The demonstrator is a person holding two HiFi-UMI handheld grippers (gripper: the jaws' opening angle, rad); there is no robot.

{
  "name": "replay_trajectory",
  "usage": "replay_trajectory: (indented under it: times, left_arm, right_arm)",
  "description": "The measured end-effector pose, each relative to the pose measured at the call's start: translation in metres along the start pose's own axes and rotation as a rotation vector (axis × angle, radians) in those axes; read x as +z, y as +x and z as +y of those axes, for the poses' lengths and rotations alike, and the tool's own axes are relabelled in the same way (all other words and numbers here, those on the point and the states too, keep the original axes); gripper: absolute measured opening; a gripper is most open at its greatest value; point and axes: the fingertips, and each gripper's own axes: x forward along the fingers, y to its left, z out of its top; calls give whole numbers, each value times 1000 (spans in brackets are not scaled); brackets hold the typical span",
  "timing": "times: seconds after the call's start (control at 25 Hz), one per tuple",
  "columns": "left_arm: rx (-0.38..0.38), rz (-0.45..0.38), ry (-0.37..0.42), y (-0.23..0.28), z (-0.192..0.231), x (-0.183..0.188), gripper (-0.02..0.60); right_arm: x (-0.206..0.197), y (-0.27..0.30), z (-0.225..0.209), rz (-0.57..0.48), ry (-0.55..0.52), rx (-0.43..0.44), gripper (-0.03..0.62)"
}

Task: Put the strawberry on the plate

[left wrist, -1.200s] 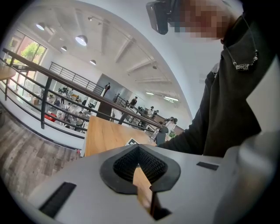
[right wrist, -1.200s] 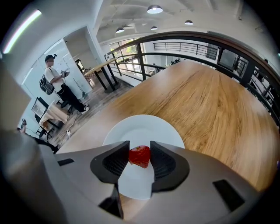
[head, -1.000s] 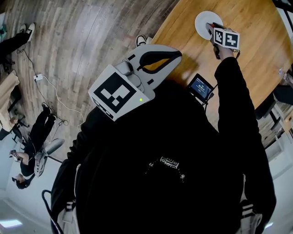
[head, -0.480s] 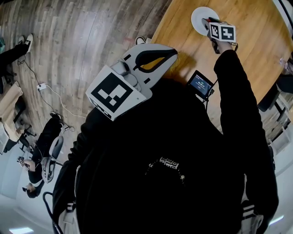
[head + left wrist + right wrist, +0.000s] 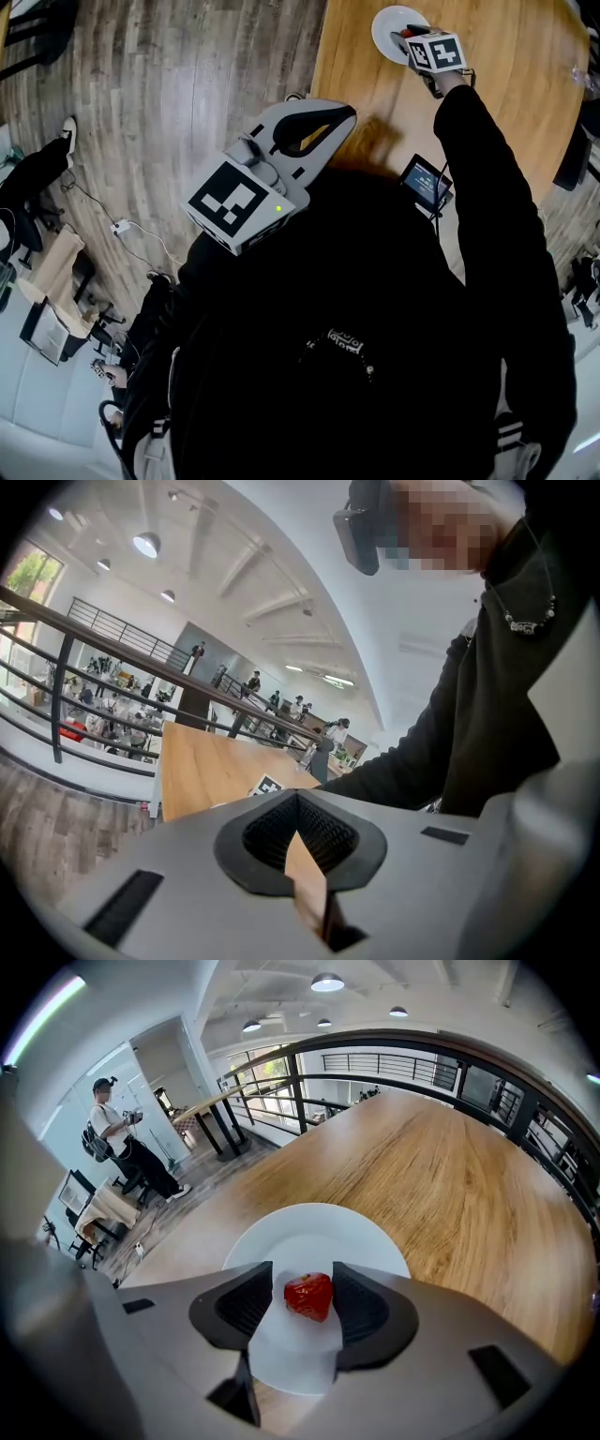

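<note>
Strawberry (image 5: 309,1296), right gripper view: lying on the plate (image 5: 319,1225), near its middle, long axis along the jaws, pointed end toward the camera.
Right gripper (image 5: 302,1283), own view: jaws spread and just been opening, astride the berry without clamping it; clear gap at the left pad, right pad (image 5: 361,1307) just beside or grazing the fruit, hard to tell which.
Table (image 5: 450,1176), same view: bare wood all round the plate.
Left gripper (image 5: 298,801), own view: pads met at the tips, nothing between them, aimed across the table.
Head view, right gripper (image 5: 413,41): at full reach over the near edge of the plate (image 5: 384,19); far the nearer of the two to the berry.
Head view, left gripper (image 5: 343,116): close to the chest, well apart from the plate.
Next move, as judged: straight draw back along the jaws, away from the plate, no drift toward the right pad lest the berry roll.
Progress, as judged: fruit delivered, release all but finished.
</note>
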Motion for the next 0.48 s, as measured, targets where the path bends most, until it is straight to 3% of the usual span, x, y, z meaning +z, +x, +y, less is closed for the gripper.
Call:
replay_trajectory:
  times: [0.24,0.48]
  left_arm:
    - [-32,17,-14,14,-29,-16,-5]
    - [-3,8,9,22,-42,-5,-5]
  right_arm:
    - [-3,-13,-5,-86,18,-43,193]
    - [12,-49,-7,-178,57,-4,195]
